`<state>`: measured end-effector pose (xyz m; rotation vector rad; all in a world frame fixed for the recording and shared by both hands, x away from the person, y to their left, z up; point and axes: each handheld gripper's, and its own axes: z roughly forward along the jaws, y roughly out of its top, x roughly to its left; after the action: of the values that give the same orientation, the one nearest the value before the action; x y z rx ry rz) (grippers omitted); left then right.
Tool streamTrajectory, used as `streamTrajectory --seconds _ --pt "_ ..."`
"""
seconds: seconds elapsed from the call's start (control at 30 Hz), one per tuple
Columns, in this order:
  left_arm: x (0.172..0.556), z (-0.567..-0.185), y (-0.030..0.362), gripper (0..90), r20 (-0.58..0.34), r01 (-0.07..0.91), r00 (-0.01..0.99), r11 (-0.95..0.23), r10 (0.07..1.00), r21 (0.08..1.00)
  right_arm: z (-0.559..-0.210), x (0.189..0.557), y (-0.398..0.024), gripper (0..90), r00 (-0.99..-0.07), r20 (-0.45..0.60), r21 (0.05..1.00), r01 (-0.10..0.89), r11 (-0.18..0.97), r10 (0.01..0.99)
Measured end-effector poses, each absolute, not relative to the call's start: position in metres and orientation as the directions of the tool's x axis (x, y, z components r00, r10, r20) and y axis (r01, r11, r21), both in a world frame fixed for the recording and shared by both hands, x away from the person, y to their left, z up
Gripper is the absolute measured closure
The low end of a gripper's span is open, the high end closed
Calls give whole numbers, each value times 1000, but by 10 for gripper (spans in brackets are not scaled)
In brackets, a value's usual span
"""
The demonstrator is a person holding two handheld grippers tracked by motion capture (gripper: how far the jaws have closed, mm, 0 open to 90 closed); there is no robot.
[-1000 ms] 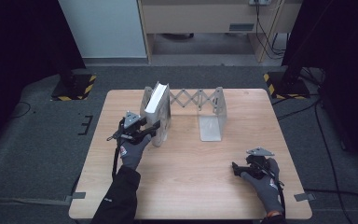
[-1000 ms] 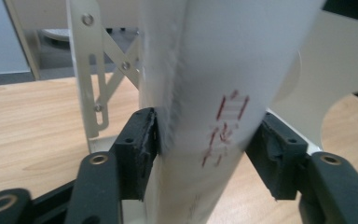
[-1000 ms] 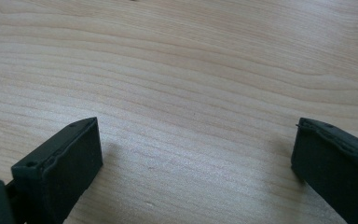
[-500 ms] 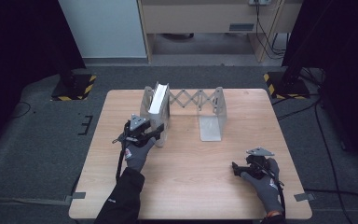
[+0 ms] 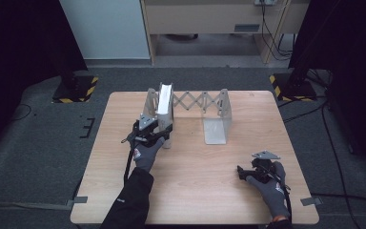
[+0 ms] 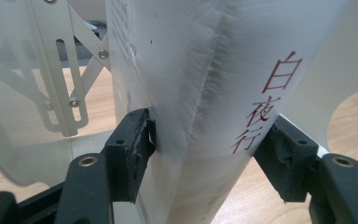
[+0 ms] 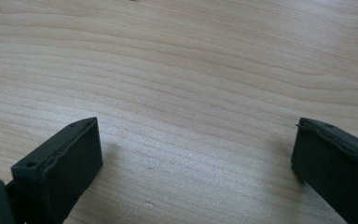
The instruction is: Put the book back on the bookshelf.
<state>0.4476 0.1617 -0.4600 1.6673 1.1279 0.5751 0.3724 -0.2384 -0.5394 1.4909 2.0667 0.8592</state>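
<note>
Nearest, at the counter's (image 5: 195, 191) near right, the right hand-held gripper (image 5: 242, 172) rests low over bare wood; in the right gripper view its jaws stand well apart with nothing between them. Further in, on the left side, the left hand-held gripper (image 5: 161, 133) sits at the near edge of a white book (image 5: 164, 102) that stands upright in the left end of a folding metal rack (image 5: 205, 107). In the left gripper view the book's spine (image 6: 205, 121) lies between the jaws, which have just been opening: the left pad sits right against the cover, a sliver of gap seems to show there, and the right pad stands just off the spine, so I read the grip as let go, not pressing. Judgement: the placing looks essentially done, since the book stands on its own against the rack's end plate (image 5: 151, 106); what remains is probably to draw the hand-held gripper clear without tipping it, and perhaps to fetch more, though no other book is on the counter. The book itself is a thick paperback, with a pale, slightly scuffed spine, a crease running down it, and red characters printed vertically. Beyond it, the rack's scissor lattice (image 5: 196, 101) stretches to a second, bare plate (image 5: 217, 125) at mid-counter.
</note>
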Motion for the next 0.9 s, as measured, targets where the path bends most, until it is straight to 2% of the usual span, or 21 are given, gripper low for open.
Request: streamTrajectory --seconds 0.53,0.8,0.9 --pt "461 -461 159 358 -126 398 452 -73 883 915 -539 372 -238 21 -316 0 709 670 222 949" --pt "434 -451 172 329 -114 374 466 -79 877 924 -539 372 -239 33 -312 0 710 668 220 950" --pt "416 -449 183 310 -132 392 477 -76 869 917 -539 371 -239 101 -302 -1 721 661 210 953"
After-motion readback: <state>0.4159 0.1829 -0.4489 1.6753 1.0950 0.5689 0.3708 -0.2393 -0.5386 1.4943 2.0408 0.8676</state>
